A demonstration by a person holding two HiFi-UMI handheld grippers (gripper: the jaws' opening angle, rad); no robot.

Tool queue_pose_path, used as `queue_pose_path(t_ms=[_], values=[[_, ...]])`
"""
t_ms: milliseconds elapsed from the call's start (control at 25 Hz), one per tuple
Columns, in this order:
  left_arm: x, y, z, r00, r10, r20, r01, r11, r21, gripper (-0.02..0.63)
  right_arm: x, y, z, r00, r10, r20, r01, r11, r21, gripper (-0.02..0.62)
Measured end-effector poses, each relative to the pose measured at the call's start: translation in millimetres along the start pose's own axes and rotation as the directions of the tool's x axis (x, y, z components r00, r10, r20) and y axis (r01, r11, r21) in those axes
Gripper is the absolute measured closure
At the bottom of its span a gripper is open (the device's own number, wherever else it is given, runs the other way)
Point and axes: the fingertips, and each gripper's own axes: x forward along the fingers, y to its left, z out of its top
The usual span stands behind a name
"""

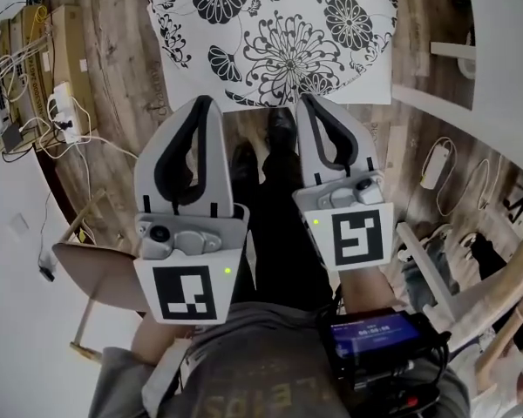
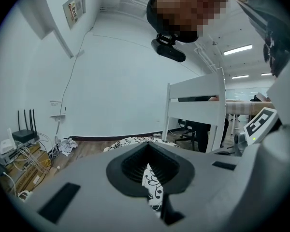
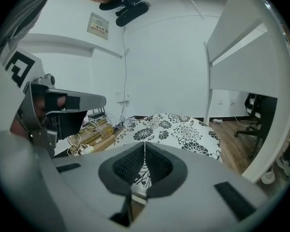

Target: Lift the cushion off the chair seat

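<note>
A white cushion with black flowers (image 1: 279,33) lies flat in front of me, with wooden floor showing round it; what bears it is hidden. In the head view my left gripper (image 1: 206,101) and right gripper (image 1: 307,99) point side by side at its near edge, their tips over that edge. The left gripper view has the left gripper (image 2: 148,143) with its tips together and the cushion (image 2: 135,141) low behind them. My right gripper (image 3: 145,143) is likewise shut above the cushion (image 3: 179,129). Whether either tip pinches fabric is hidden.
Cardboard boxes, a power strip and tangled cables (image 1: 44,59) sit at the left wall. A white chair frame (image 1: 436,277) stands at the right, and its back (image 2: 195,100) shows behind the cushion. A brown seat (image 1: 96,273) is at lower left. My legs and shoes (image 1: 279,138) are between the grippers.
</note>
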Motion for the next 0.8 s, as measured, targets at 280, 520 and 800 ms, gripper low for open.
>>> queue_pose_path(t_ms=[280,520,800], values=[[6.2,6.1,-6.1,1.0,0.003,-0.023,-0.003,1.0,-0.012,0.6,18.9,-2.0,-9.6,0.999,0.003,-0.045,-0.003,1.0,-0.003,0.535],[16.4,12.1,-9.6,0.999,-0.014,-0.048,0.013,1.0,-0.021,0.6,37.2,-4.3,-15.1,0.995,0.005,-0.1,-0.01,0.999,-0.048,0.305],[33.9,24.1,-11.3,0.998,0.02,-0.056,-0.022,0.999,-0.044,0.6,60.0,-3.6,-41.5,0.964,0.024,-0.265,-0.071,0.983,-0.167,0.168]])
